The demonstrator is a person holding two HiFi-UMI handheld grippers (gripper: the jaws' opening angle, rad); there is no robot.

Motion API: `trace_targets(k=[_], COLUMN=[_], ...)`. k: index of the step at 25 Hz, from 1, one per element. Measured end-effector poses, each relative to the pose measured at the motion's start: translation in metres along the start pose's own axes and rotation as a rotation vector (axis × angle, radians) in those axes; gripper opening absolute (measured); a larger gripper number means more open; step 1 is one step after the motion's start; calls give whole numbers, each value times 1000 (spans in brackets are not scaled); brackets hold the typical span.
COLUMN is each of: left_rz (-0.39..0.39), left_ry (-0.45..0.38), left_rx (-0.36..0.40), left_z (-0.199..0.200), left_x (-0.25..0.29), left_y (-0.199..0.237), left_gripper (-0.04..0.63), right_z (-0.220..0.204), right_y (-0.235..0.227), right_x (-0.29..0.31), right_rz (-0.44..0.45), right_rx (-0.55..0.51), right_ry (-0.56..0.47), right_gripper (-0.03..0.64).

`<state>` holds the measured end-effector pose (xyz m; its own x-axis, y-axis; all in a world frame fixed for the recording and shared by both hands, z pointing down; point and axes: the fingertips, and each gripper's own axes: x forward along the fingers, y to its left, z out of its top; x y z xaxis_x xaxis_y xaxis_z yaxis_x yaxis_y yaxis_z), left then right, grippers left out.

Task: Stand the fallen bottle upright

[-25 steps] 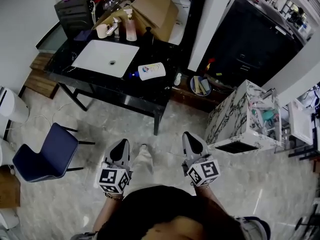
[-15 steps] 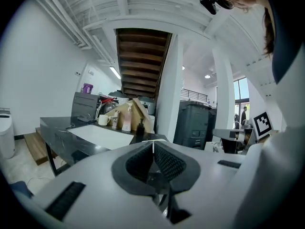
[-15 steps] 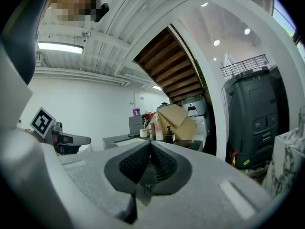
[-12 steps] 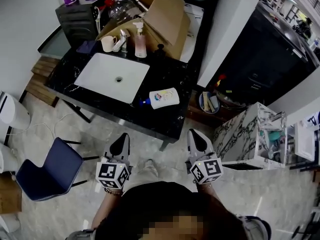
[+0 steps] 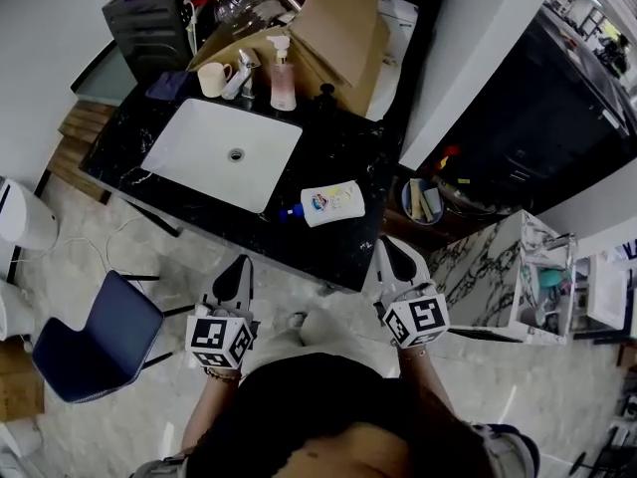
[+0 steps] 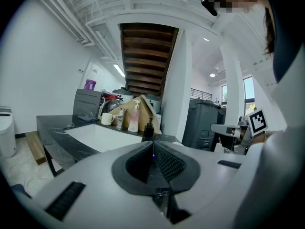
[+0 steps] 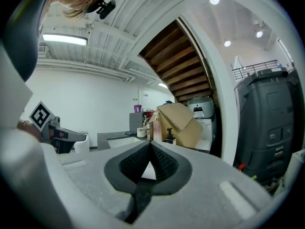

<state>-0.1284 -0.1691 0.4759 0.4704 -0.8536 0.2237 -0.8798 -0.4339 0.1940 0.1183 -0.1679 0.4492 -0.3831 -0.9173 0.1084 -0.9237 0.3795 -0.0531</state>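
Note:
The fallen bottle (image 5: 331,203), white with a blue cap pointing left, lies on its side near the front edge of the black counter (image 5: 343,252), right of the white sink (image 5: 224,151). My left gripper (image 5: 242,265) is shut and empty, just short of the counter's front edge, down and left of the bottle. My right gripper (image 5: 387,249) is also shut and empty, at the counter's front right corner, right of and nearer me than the bottle. The left gripper (image 6: 152,146) and the right gripper (image 7: 150,147) both point roughly level at the counter, pads together. Neither touches the bottle.
Behind the sink stand a mug (image 5: 211,78), a faucet (image 5: 242,72), a pink pump bottle (image 5: 283,76), a small black pump bottle (image 5: 325,95) and an open cardboard box (image 5: 333,28). A blue chair (image 5: 95,335) is at the left. A marbled cabinet (image 5: 488,267) is at the right.
The person has stepped toward the counter, so both grippers have moved forward together from open floor to its front edge. The bottle lies as before. Both grippers stay shut.

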Motion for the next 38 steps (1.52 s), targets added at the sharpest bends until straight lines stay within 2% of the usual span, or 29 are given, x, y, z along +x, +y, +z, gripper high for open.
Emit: trace_targets(k=[3,6,13,16,20,23,27,31,38], left_rz=[43,92,194,238,307,358,407,437,455], left_ry=[0,-12,-81,-66,-59,-70,-80,-82,-69], left_rx=[-21,-39,-51,-85,-122,-134,-157,-173,-180], left_z=[0,6,25,13,-1,-2,-5,-10,-14], left_x=[2,4,0,-11,-29,-41,-51,-61,-66], left_y=[9,17,30,39,53,62,72,74,79], left_gripper=[11,10,11,11,11,11,11,11,11], right_z=[3,2,-14,-32,-52,-79,-115,-137,-161], right_y=[-5,1,49,71,95,105,108,100,91], right_x=[20,45,103,124,155,163,168,175,182], right_rz=[56,190,592,765,909,998,1048,1017,994], right_rx=[-38,-132,-469,-610,-820,-940,-1104,-1258,-1333], right_ry=[30,106,323,443,561,722,923,1040,1169], right_gripper=[5,5,5,5,5,43,68,118,147])
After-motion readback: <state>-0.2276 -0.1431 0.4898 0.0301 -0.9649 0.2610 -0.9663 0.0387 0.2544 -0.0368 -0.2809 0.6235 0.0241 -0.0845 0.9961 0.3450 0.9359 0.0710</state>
